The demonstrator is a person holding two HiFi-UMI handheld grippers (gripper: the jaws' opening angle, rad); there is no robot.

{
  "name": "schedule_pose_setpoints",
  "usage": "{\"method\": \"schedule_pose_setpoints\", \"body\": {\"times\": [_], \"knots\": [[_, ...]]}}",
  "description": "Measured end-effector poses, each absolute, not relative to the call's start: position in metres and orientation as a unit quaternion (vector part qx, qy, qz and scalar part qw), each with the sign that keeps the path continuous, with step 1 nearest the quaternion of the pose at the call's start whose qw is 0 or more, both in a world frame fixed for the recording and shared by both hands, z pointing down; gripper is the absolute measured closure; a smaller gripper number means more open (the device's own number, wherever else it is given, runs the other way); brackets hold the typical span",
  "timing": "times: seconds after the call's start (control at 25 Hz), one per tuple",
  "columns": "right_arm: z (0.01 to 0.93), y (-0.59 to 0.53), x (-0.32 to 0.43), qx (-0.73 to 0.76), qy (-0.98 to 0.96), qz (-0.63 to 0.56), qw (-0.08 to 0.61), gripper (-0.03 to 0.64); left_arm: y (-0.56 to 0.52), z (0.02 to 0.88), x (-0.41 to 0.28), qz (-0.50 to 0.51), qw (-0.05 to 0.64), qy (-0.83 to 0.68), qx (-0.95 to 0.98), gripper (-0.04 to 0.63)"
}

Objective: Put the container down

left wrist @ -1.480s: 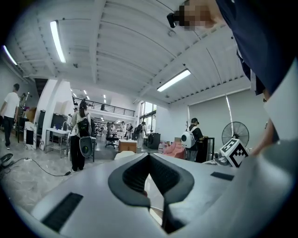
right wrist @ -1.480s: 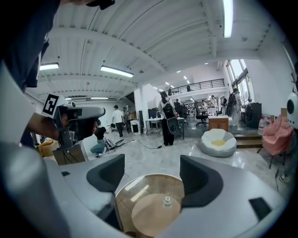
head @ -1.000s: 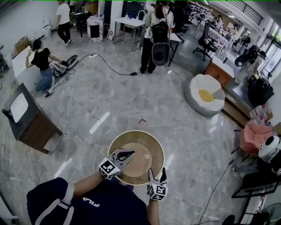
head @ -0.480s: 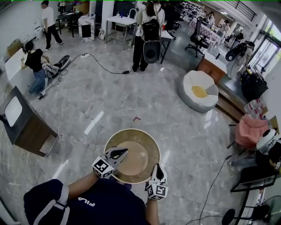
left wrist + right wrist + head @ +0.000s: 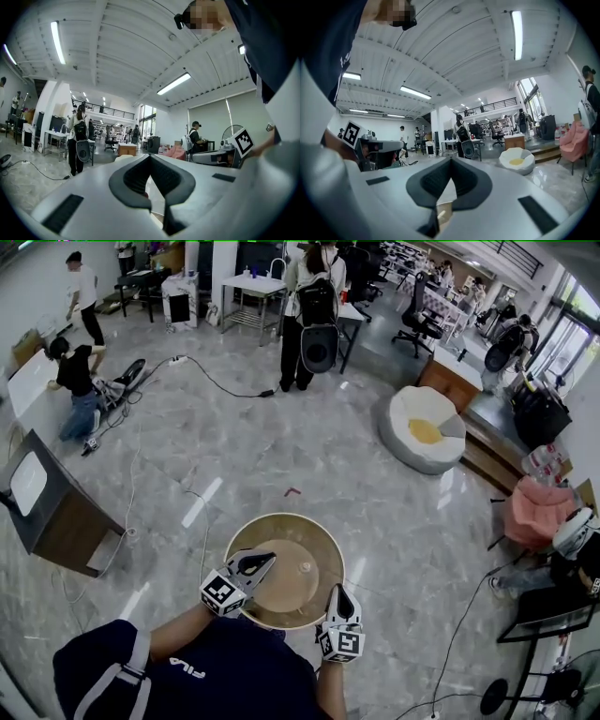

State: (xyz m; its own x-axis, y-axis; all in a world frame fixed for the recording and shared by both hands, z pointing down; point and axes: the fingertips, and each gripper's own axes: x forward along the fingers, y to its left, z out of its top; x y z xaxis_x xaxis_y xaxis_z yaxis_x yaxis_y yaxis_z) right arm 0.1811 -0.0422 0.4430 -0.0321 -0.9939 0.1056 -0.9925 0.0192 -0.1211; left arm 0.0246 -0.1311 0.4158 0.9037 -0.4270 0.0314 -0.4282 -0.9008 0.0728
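Note:
A round tan container with a wide rim hangs over the marble floor in the head view, a small pale knob at its middle. My left gripper lies over its left rim, jaws together on that edge. At the rim's near right edge my right gripper is shut on the container. In the left gripper view the jaw tips meet, with a tan sliver behind them. The right gripper view shows its jaws closed, a strip of tan wall between them.
A white beanbag sits at the right, a pink seat beyond it. A wooden cabinet stands at the left, with cables trailing over the floor. A person with a backpack stands at the back, and others work at the far left.
The right gripper's two fingers, spread at the container's near rim a second ago, have come together. The container and both grippers stay in much the same place.

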Motion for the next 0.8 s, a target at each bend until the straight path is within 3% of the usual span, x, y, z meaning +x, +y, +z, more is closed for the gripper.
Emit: {"method": "schedule_pose_setpoints", "body": {"times": [0.8], "knots": [[0.414, -0.061, 0.190, -0.686, 0.727, -0.032, -0.021, 0.591, -0.153, 0.406, 0.028, 0.003, 0.033, -0.235, 0.971, 0.571]]}}
